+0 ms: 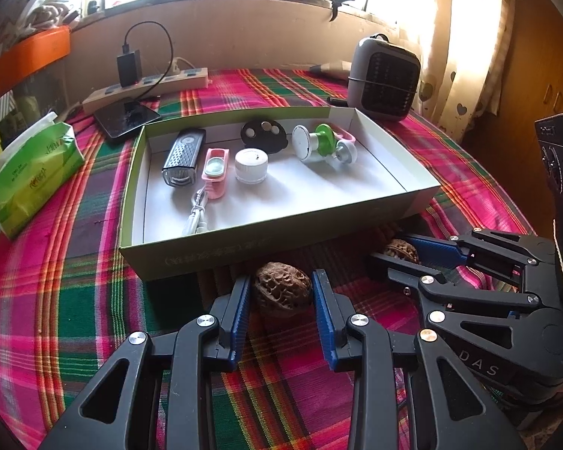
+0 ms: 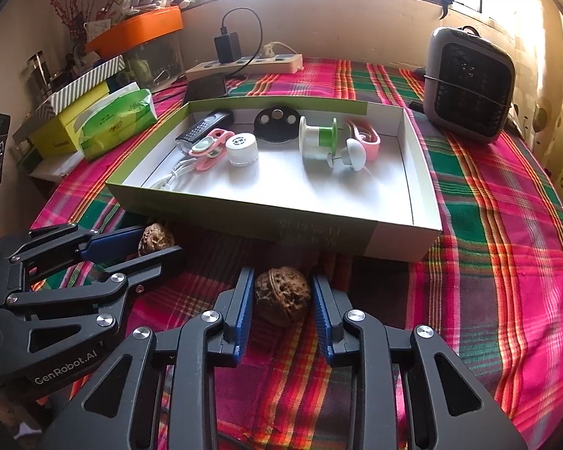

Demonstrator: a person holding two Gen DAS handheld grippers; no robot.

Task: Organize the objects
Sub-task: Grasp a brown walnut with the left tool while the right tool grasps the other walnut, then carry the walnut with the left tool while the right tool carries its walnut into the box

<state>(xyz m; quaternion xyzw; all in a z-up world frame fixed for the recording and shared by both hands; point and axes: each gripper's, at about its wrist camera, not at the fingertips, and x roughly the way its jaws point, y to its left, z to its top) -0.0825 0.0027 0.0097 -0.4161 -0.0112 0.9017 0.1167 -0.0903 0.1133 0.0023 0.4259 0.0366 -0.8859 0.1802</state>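
Note:
Two brown wrinkled walnuts lie on the plaid cloth just in front of a shallow green and white box (image 1: 206,258) (image 2: 319,232). In the left wrist view my left gripper (image 1: 281,279) has its blue pads against both sides of one walnut (image 1: 283,292). To its right, my right gripper (image 1: 392,249) is shut on the other walnut (image 1: 401,251). In the right wrist view that gripper (image 2: 282,275) presses on its walnut (image 2: 281,294), and the left gripper (image 2: 161,240) clamps its own walnut (image 2: 155,240). Both nuts rest on the cloth.
The box holds a black bike light (image 1: 184,157), a pink clip (image 1: 216,172), a white cap (image 1: 250,165), a black disc (image 1: 263,134) and a green and white spool (image 1: 315,144). A tissue pack (image 1: 33,172), phone (image 1: 127,118), power strip (image 1: 150,86) and grey heater (image 1: 384,75) surround it.

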